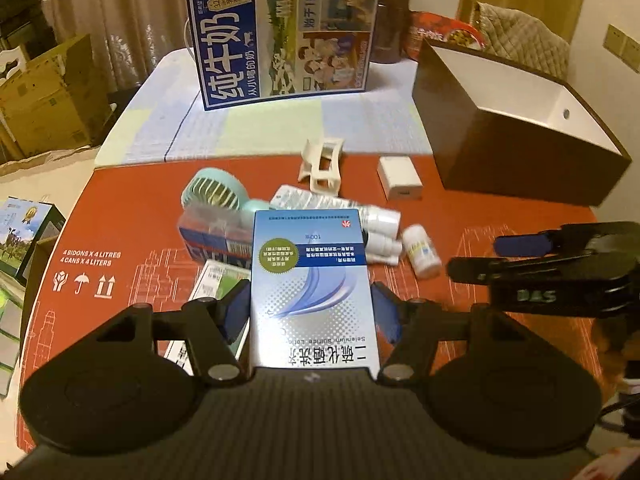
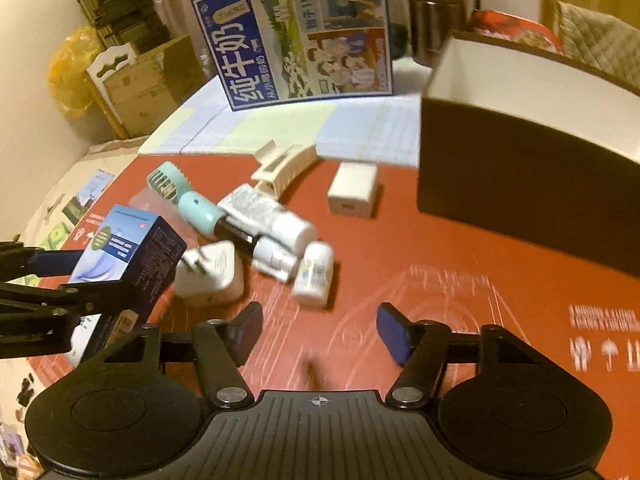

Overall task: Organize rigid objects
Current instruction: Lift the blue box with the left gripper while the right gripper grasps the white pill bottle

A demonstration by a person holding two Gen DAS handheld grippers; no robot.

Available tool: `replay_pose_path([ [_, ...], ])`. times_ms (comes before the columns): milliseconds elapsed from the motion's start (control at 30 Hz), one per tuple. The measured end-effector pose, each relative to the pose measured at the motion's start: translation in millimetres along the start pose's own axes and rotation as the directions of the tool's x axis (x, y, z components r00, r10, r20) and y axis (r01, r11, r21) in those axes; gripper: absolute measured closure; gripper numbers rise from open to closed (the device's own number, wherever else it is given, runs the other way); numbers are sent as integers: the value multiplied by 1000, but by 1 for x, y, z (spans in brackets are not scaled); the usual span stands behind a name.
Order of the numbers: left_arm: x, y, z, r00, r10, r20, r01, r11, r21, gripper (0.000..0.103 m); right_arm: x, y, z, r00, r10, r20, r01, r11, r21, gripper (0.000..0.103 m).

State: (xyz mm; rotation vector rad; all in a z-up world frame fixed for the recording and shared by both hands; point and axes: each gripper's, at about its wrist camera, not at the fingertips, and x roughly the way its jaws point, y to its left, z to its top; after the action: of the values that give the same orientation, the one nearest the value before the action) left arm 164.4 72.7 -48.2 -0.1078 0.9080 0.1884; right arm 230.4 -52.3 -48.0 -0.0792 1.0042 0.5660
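My left gripper (image 1: 310, 312) is shut on a blue and silver lotion box (image 1: 310, 288) and holds it above the red mat; the box also shows in the right wrist view (image 2: 124, 248). My right gripper (image 2: 318, 334) is open and empty above the mat, near a small white pill bottle (image 2: 314, 278). A pile lies behind: a mint hand fan (image 2: 180, 196), white tubes (image 2: 276, 220), a white plug adapter (image 2: 212, 272), a cream hair claw (image 2: 284, 166) and a white charger cube (image 2: 354, 194).
A dark brown open box with a white inside (image 2: 520, 136) stands at the right. A blue milk carton case (image 1: 284, 36) stands at the back. Cardboard boxes (image 1: 44, 96) sit off the table at the left. A brown flask (image 2: 436, 16) stands behind.
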Motion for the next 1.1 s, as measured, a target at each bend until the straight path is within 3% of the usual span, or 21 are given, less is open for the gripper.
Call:
replay_pose_path([
  [200,15,-2,14,1000,25,-13,-25,999,-31,42,32,-5,17,999,20,-36,-20,1000,-3,60],
  [700,36,-12,31,997,52,-49,-53,998,-31,42,68,-22,21,989,76,-127,-70,996,48,79],
  [867,35,-22,40,998,42,-37,-42,999,-13,42,54,-28,22,992,86,-94,-85,996,22,80],
  [1100,26,-50,69,1000,5,20,-5,999,35,42,4,-49,41,995,101,1,-101,994,42,80],
])
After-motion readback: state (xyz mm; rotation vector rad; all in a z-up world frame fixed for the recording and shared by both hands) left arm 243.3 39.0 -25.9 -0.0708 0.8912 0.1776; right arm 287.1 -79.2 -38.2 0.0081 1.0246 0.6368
